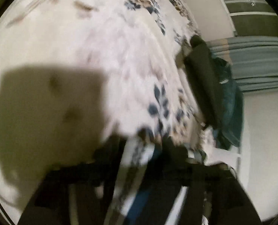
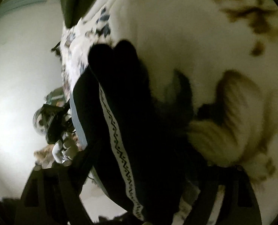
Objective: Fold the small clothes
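Observation:
A dark navy sock with a white zigzag band (image 2: pixel 118 135) fills the middle of the right wrist view, hanging over the floral bedspread (image 2: pixel 176 28). My right gripper (image 2: pixel 137 193) looks shut on it, the cloth running down between the dark fingers. In the blurred left wrist view my left gripper (image 1: pixel 139 161) sits low over the bedspread (image 1: pixel 82 37), with dark and blue-white cloth (image 1: pixel 169 150) at its fingers. A pile of dark and teal clothes (image 1: pixel 214 93) lies at the bed's right edge. The other gripper, held by a hand, shows in the right wrist view (image 2: pixel 54 123).
The bed edge drops to a pale floor (image 1: pixel 261 140) on the right. A grey-blue curtain (image 1: pixel 255 60) and a window frame (image 1: pixel 251 9) stand beyond. A large shadow (image 1: pixel 45 112) falls on the bedspread.

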`<state>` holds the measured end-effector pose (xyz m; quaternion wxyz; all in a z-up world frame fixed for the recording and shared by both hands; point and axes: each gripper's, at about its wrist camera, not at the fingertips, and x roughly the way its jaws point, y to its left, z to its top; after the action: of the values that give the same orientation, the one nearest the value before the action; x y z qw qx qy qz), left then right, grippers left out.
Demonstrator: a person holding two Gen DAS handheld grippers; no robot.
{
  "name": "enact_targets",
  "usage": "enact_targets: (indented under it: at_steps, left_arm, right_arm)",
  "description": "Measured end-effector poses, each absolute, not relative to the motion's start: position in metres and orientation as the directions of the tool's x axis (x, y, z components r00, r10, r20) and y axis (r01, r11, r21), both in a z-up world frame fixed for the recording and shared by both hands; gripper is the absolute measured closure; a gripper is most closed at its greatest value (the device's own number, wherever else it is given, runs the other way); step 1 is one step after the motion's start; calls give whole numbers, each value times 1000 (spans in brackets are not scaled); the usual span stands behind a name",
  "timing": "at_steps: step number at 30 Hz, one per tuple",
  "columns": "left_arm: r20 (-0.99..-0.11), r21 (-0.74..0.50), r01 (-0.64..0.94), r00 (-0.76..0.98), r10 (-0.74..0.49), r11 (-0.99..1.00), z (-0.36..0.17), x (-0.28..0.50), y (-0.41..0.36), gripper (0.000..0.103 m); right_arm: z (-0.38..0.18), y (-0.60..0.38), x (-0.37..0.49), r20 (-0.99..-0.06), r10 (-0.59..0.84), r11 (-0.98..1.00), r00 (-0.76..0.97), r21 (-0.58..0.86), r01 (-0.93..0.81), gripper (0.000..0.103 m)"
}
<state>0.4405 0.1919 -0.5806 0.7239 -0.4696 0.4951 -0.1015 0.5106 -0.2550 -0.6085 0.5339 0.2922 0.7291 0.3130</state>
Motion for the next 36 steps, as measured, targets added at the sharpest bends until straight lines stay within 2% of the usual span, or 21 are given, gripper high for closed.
enact_targets:
  at_steps: [1,4,7,9,10,11,12,14,21,26,29,32,36]
  left_arm:
    - [-603,-795,-313,493,-627,519,-582,429,191,35]
    - [-575,-818,-301,450,-683,491,-588,397,175,35]
    - [-596,-801,-253,409,-691,542,-588,390,146,35]
    - [-607,-790,-229,417,-677,568,-584,390,132,36]
    - [-613,-783,-216,427,-665,584,-580,391,125,39]
    - [-625,-771,-207,429,-652,603,-574,393,119,59]
    - [-634,-762,-204,429,-643,615,-569,394,117,66]
    - [-657,-740,-206,425,-623,640,-557,397,115,69]
    - [-677,-719,-140,365,-639,681,-500,448,108,74]
    - [-661,-707,-11,366,-655,707,-441,535,91,74]
    - [-642,-700,67,377,-667,711,-411,611,80,74]
    - [-631,-696,109,381,-676,710,-401,688,69,74]
    - [-646,-694,102,350,-679,713,-429,769,61,72]
  right_arm:
    - [-615,-252,510,-572,772,615,-278,783,96,11]
    - [-628,-242,508,-494,809,545,-319,834,91,3]
    - [-631,-224,510,-407,848,463,-340,881,99,3]
    - [-632,-210,510,-404,848,458,-343,884,91,7]
    - [-632,-203,509,-411,850,461,-331,883,88,29]
    - [-633,-200,508,-439,837,490,-325,867,92,64]
    - [-634,-200,506,-445,836,497,-322,862,99,67]
    - [-628,-206,499,-458,851,502,-258,853,141,72]
    - [-565,-222,504,-489,865,501,-112,849,168,75]
    - [-510,-240,552,-497,867,488,15,856,170,75]
    - [-472,-251,608,-509,854,493,107,858,143,75]
    - [-451,-257,663,-523,836,510,167,852,120,75]
    - [-452,-260,744,-564,798,553,214,825,116,75]
